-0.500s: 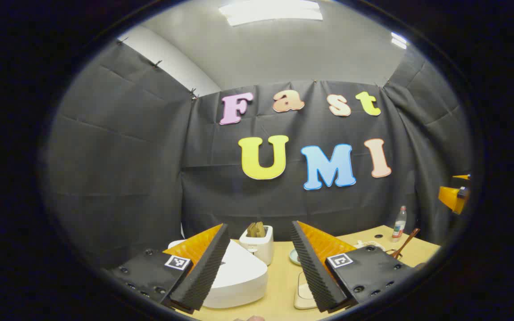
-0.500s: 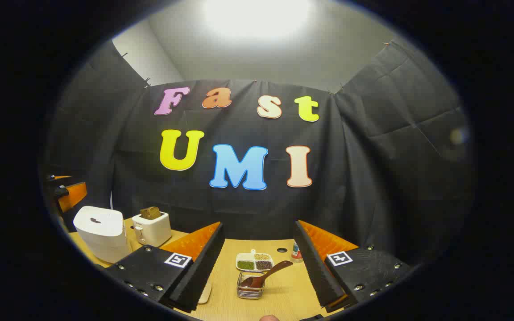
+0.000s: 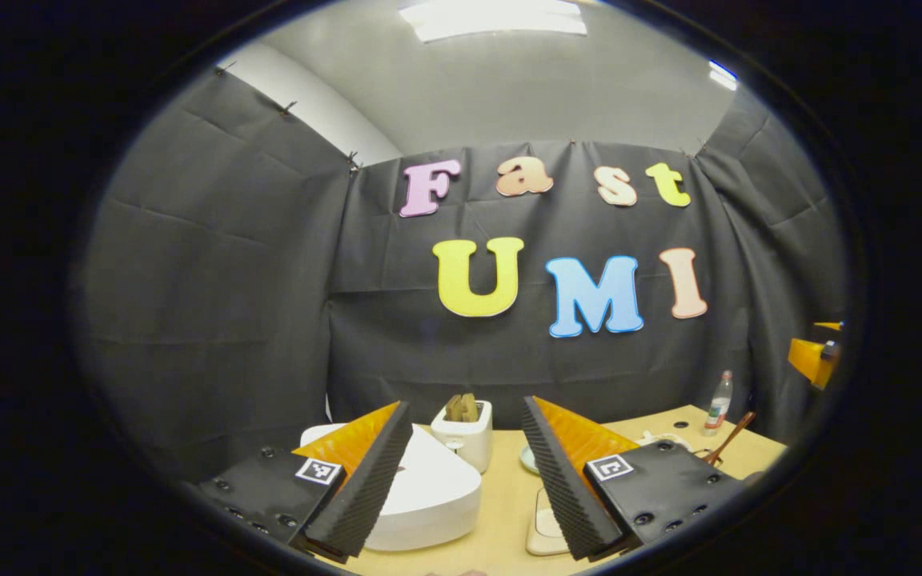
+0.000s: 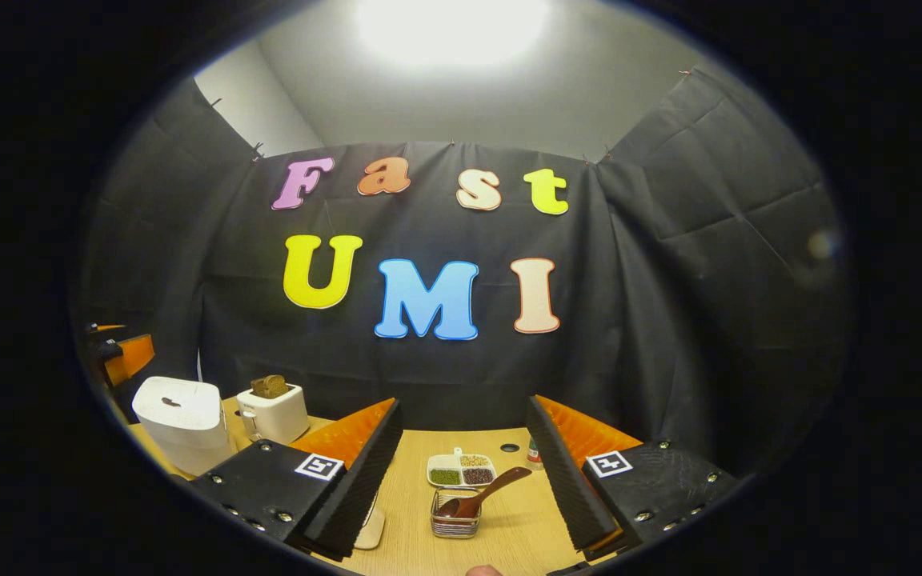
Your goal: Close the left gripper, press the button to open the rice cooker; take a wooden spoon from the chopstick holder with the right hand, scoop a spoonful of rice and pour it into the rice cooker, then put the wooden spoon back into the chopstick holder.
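No brand or label can be read on anything on the light wooden table (image 4: 501,536); the small square black-and-white markers on the finger mounts carry patterns, not words. The white rounded rice cooker (image 3: 429,500) sits with its lid down just ahead of the left gripper (image 3: 465,472), whose fingers are spread wide and hold nothing. A white toaster with bread slices (image 3: 465,432) stands behind the cooker. The right gripper (image 4: 465,480) is likewise released, fingers far apart and bare, with open table between them. There the brown wooden spoon (image 4: 481,494) leans in a small wire chopstick holder (image 4: 454,524), just in front of a white divided dish of grains (image 4: 461,470), well apart from the cooker at the table's left edge.
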Demonstrator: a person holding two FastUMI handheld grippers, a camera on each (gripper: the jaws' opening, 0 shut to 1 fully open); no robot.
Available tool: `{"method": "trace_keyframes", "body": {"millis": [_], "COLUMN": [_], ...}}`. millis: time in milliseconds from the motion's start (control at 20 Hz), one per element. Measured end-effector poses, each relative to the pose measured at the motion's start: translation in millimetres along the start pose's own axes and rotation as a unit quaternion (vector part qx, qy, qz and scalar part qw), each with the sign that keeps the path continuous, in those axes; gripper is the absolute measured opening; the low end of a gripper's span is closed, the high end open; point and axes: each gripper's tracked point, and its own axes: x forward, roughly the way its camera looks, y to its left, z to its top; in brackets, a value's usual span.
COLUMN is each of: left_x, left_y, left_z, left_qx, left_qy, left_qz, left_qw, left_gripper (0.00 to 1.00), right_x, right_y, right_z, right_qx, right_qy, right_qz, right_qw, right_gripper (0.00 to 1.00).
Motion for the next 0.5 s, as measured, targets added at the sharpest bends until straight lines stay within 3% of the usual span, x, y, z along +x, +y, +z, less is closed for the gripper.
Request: {"method": "trace_keyframes", "body": {"millis": [300,350,500], "left_x": [1.6,2.0,1.7], "left_y": [4.0,4.6,5.8], "left_z": [-1.8,0.0,2.2], "left_qx": [0.009,0.01,0.015], "left_qy": [0.005,0.004,0.001], "left_qz": [0.006,0.007,0.01], "left_qw": [1.0,1.0,1.0], "left_gripper": [0.98,0.94,0.98], "right_x": [5.2,6.1,7.5], "right_y": [0.7,0.2,0.2], "right_z": [-5.3,-5.8,-7.2], "right_qx": [0.002,0.003,0.005], "right_qy": [0.009,0.009,0.011], "right_qz": [0.004,0.004,0.005], "right_qw": [1.0,1.0,1.0], "right_gripper": [0.95,0.95,0.95]}}
